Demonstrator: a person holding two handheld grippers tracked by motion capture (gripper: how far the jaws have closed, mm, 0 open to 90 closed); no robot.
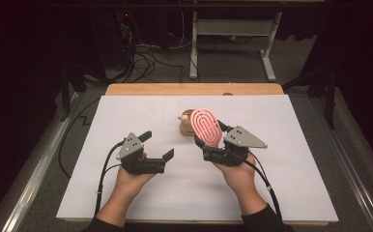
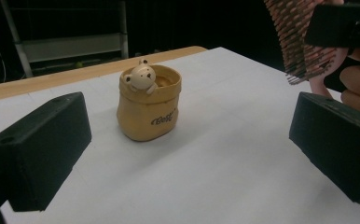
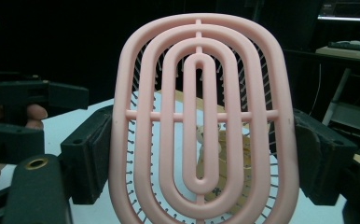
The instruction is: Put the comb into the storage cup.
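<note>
We see the right gripper clamped on a pink hairbrush, its two black jaws pressing against the left and right edges of the oval head; in the right gripper view the pink hairbrush stands upright between them, its back of nested oval ribs turned to the camera and its thin bristles pointing away toward the table. The jaws stand fairly wide, since the brush head they hold is broad. In the high view the brush is lifted off the white table and tilts slightly, just in front of a small yellow pot that sits near the middle of the far half of the sheet. We find the left gripper held low over the table to the left, well apart from the pot, with its jaws spread wide and nothing between them; in the left gripper view the two black pads frame the yellow pot from a distance. The pot stands upright, bears dark lettering on its side, and holds a small cream bear figure that peeks over its rim. What else lies inside the pot we cannot tell
</note>
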